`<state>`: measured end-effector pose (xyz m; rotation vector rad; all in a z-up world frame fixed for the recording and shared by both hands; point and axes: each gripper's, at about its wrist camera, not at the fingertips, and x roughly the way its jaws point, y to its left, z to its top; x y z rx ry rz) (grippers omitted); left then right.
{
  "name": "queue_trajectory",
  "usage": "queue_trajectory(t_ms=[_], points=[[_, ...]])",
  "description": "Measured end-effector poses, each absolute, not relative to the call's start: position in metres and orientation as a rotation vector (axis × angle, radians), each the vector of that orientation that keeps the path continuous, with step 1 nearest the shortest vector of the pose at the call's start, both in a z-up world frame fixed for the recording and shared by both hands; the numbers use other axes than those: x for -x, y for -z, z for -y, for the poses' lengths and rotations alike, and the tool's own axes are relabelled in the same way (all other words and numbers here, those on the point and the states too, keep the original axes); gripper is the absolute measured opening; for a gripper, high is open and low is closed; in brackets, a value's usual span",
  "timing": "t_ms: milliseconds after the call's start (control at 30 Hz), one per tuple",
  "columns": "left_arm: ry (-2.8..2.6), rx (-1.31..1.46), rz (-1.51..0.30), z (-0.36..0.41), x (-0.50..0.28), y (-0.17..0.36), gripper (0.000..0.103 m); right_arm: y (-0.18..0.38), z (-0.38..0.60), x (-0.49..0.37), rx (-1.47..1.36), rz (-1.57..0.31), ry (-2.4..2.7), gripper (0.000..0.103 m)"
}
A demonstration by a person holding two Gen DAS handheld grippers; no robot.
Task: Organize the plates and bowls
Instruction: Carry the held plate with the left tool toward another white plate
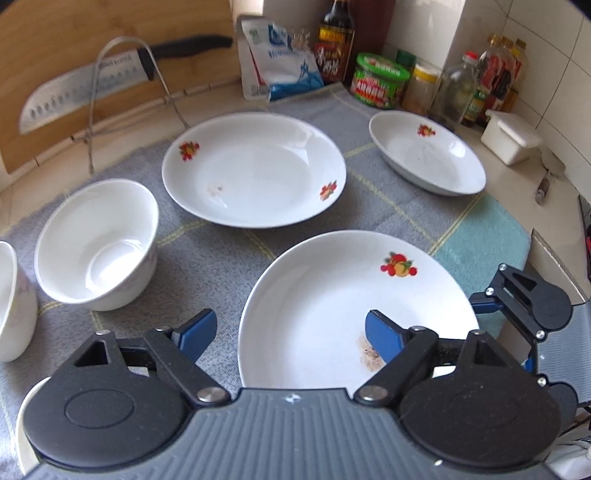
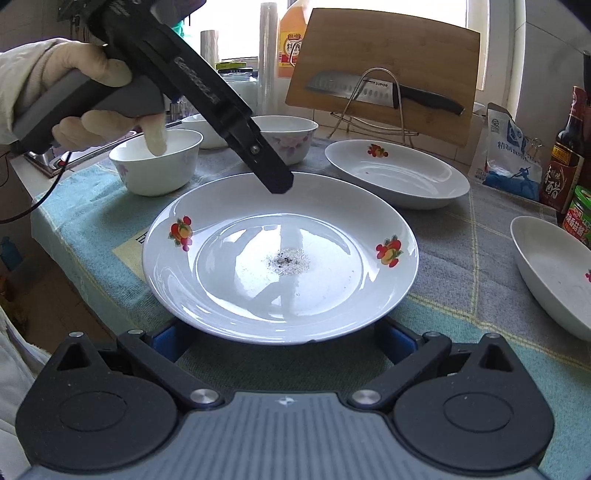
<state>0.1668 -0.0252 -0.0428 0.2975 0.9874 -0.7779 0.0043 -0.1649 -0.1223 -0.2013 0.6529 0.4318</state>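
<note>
Daylit window (image 2: 236, 29), white tiled wall (image 1: 517, 22), seemingly beige countertop (image 1: 221, 88).

The left gripper (image 1: 288, 332) has a ribbed grey housing bearing a small white star-like mark, two matte black round discs with oval insets, black link arms on silver pivot bolts, and blue finger pads (image 1: 197, 332). The right gripper (image 2: 275, 341) shares the same build: grey ribbed body, black discs with triangular cut-outs, silver screws, blue pads at the tips. In the right wrist view, a cream-gloved hand (image 2: 74, 96) with a pale sleeve wraps the grey handle of the other tool, whose long black body carries grey lettering, a screw head and a trailing dark cable.
</note>
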Motion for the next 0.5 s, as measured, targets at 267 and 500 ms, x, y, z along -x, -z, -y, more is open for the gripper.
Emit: queue_trajectory(t_ms=[267,500], points=[[0.792,-0.328,-1.102,0.032,-0.185,0.058,0.073,0.123,0.165,-0.006,0.208,-0.647,-0.453,0.103],[0.847,-0.326,-1.171,0.039,-0.195,0.061,0.064,0.121,0.163,-0.010,0.220,-0.659,-0.472,0.103]])
